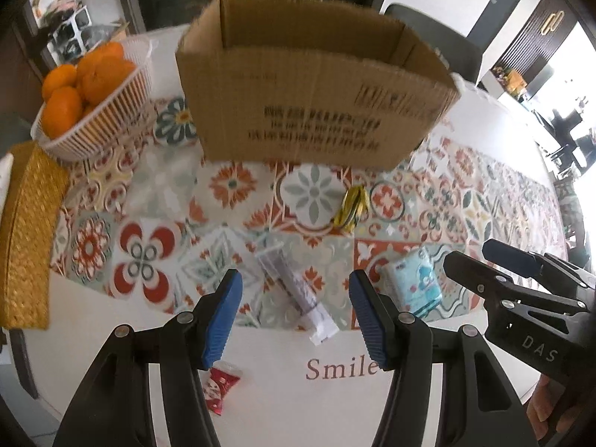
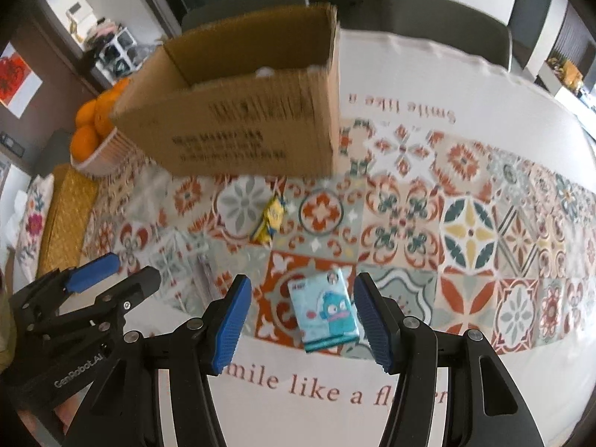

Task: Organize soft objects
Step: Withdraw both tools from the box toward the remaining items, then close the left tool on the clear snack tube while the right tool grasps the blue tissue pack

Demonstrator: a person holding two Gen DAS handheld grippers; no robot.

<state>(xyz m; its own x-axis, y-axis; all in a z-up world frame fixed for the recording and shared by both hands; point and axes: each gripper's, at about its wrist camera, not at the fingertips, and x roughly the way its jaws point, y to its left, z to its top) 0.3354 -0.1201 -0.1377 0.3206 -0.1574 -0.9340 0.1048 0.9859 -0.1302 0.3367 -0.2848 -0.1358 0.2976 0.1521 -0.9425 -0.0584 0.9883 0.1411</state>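
Left wrist view: the left tool (image 1: pixel 296 309) hangs over the patterned surface (image 1: pixel 484 193) with its blue pads well apart and nothing between them but air. A long pale tube-like packet (image 1: pixel 298 290) lies on the surface directly below the gap. In the right wrist view, the right tool (image 2: pixel 301 316) is just as spread and just as empty, lined up over a small blue tissue pack (image 2: pixel 327 305) printed with a cartoon.

A yellow wrapped item (image 2: pixel 270 219) sits farther back, near the open cardboard box (image 1: pixel 309 104), and a red-and-white sachet (image 1: pixel 221 383) lies close to the near edge behind the left tool.

Now the risks. The two tools are close neighbours here, so closing in on both targets together could knock their frames against each other. The packet lies at a slant across the left gap, and pads meeting it off-centre may spin it instead of catching it. The tissue pack is soft and slick-looking, so a shallow pinch could squeeze it out sideways. Both views are blurred, so exact alignment is hard to call.
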